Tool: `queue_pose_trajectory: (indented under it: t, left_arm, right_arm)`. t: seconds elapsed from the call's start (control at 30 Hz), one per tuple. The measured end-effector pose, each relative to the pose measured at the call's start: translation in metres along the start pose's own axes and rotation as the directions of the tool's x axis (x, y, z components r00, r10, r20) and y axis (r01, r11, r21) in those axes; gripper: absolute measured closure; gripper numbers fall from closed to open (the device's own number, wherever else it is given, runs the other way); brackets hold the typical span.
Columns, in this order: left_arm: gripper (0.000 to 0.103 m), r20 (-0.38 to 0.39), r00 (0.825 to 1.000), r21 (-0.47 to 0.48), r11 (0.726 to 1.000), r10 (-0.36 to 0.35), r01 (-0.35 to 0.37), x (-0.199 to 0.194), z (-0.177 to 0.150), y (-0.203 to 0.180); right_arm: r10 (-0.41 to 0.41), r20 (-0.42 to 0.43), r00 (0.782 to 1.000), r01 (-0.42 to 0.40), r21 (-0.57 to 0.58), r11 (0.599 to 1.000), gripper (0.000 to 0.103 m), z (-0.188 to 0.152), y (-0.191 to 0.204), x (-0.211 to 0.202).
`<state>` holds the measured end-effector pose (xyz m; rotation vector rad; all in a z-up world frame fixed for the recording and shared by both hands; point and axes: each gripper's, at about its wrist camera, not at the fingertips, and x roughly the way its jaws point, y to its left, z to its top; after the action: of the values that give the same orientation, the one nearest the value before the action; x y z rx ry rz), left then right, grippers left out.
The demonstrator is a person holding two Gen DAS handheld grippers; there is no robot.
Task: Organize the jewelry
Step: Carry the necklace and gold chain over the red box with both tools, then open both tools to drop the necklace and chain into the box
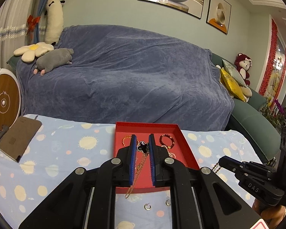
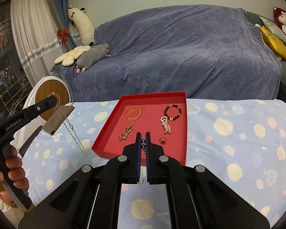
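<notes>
Left gripper (image 1: 142,145) clenched on necklace (image 1: 138,168) | right gripper (image 2: 143,142) grasping chain (image 2: 143,145) | trailing necklace could snag red tray's (image 1: 143,189) near edge.

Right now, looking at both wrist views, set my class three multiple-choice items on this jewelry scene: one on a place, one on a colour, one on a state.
1. Where does the dark red bead bracelet lie?
A) on the floor
B) in the red tray
C) on a chair

2. What colour is the clover pendant?
A) black
B) white
C) green

3. How is the left gripper?
A) open and empty
B) open around a ring
C) shut on the necklace

Answers:
1. B, it lies near the tray's far right corner.
2. A, the pendant between the fingers is black.
3. C, the chain hangs from its tips in the right wrist view.
</notes>
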<state>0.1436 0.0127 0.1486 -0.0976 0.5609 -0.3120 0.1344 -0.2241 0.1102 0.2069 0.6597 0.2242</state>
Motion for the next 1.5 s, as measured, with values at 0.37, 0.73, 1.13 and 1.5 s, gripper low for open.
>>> queue_pose_trajectory:
  t: [0.37,0.73,1.13,1.5]
  left_arm:
    - [0.093,-0.077,0.997,-0.033,0.999,0.001,-0.004,0.060,-0.005,0.011]
    - [0.093,-0.131,0.990,-0.006,0.998,0.054,-0.055,0.094,-0.012,0.023]
    - [0.093,-0.148,0.989,0.033,0.999,-0.002,0.007,0.126,-0.006,-0.012]
    - [0.087,-0.224,0.974,0.018,1.000,0.014,-0.011,0.182,-0.010,-0.016]
  right_arm:
    - [-0.007,-0.077,0.997,0.007,-0.002,1.000,0.100,-0.002,-0.008,0.057]
    - [-0.057,-0.136,0.989,0.058,0.003,0.998,0.100,-0.003,-0.029,0.092]
    - [-0.007,-0.155,0.988,0.009,0.011,1.000,0.100,0.006,-0.017,0.113]
    - [0.006,-0.192,0.981,0.001,0.038,0.999,0.099,0.011,-0.018,0.161]
